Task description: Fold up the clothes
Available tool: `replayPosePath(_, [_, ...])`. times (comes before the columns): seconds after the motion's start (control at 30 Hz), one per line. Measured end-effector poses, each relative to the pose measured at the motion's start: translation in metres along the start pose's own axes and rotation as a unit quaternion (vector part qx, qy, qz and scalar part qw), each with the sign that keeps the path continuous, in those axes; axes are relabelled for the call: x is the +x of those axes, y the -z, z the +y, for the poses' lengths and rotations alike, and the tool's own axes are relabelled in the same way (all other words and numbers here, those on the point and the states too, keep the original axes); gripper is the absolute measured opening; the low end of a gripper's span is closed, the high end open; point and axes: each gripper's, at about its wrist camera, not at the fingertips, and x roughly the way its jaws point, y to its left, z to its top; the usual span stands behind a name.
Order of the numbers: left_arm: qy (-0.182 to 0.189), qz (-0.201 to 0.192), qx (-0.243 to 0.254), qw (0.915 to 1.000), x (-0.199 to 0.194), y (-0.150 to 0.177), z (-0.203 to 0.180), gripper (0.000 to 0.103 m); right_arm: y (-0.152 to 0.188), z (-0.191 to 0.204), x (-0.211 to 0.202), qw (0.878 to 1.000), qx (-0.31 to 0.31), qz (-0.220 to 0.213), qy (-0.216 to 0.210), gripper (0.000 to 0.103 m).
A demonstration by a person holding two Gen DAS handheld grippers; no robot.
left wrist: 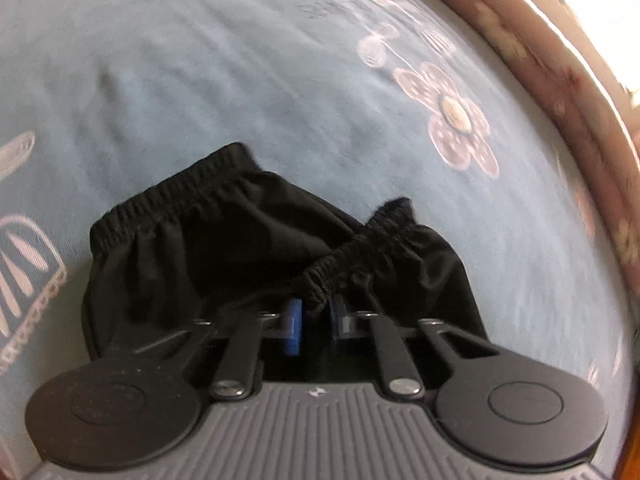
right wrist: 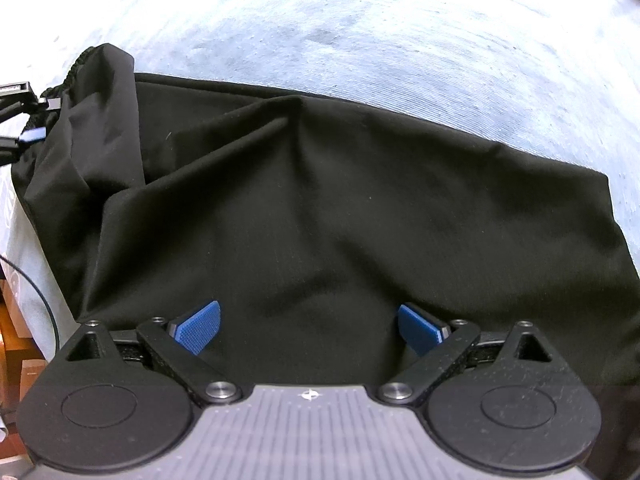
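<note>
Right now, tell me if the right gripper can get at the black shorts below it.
Probably yes. The right gripper hangs open directly over the shorts, nothing between the jaws and the fabric. The left gripper pinches the waistband far off to the side.

A blue bedsheet (left wrist: 240, 92) with pale flower print (left wrist: 456, 120) beside a floral-patterned edge (left wrist: 532, 44).

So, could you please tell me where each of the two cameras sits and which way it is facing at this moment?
Left wrist: rides on the left gripper, looking steeply down at the black garment on the blue flowered bedspread; its blue pads are pinched on the elastic waistband.
Right wrist: rides on the right gripper, looking down at the garment's flat part; its pads stand wide apart.
Shared: the same garment and bedspread; the left gripper shows at the right view's left edge.
</note>
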Motion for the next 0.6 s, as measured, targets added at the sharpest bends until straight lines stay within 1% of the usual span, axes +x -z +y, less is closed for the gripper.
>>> replayPosePath(0.13, [-0.026,-0.031,0.049,0.9980,-0.037,0.000,-0.015,0.011,-0.001,0.002,-0.003,1.000,-0.011,0.005,0.006,0.097])
replayPosePath(0.2, [-0.047,-0.042,0.061,0.9962,-0.056,-0.001,-0.014,0.011,-0.003,0.003,-0.008,1.000,-0.023,0.001,0.012,0.097])
replayPosePath(0.3, [-0.071,-0.045,0.071,0.9939,-0.077,-0.004,-0.005,0.011,-0.006,0.007,-0.017,0.999,-0.043,-0.010,0.018,0.097])
replayPosePath(0.4, [-0.107,-0.042,0.083,0.9898,-0.087,-0.001,0.009,0.011,-0.015,0.015,-0.026,0.997,-0.067,-0.020,0.018,0.097])
replayPosePath(0.5, [-0.131,-0.037,0.101,0.9855,-0.085,0.005,0.017,0.011,-0.026,0.027,-0.035,0.995,-0.094,-0.042,0.011,0.097])
replayPosePath(0.53, [-0.139,-0.038,0.115,0.9829,-0.084,0.007,0.017,0.011,-0.030,0.031,-0.039,0.993,-0.104,-0.048,0.006,0.095])
replayPosePath(0.6, [-0.139,-0.047,0.155,0.9768,-0.081,0.013,0.010,0.011,-0.043,0.042,-0.041,0.990,-0.126,-0.060,-0.011,0.092])
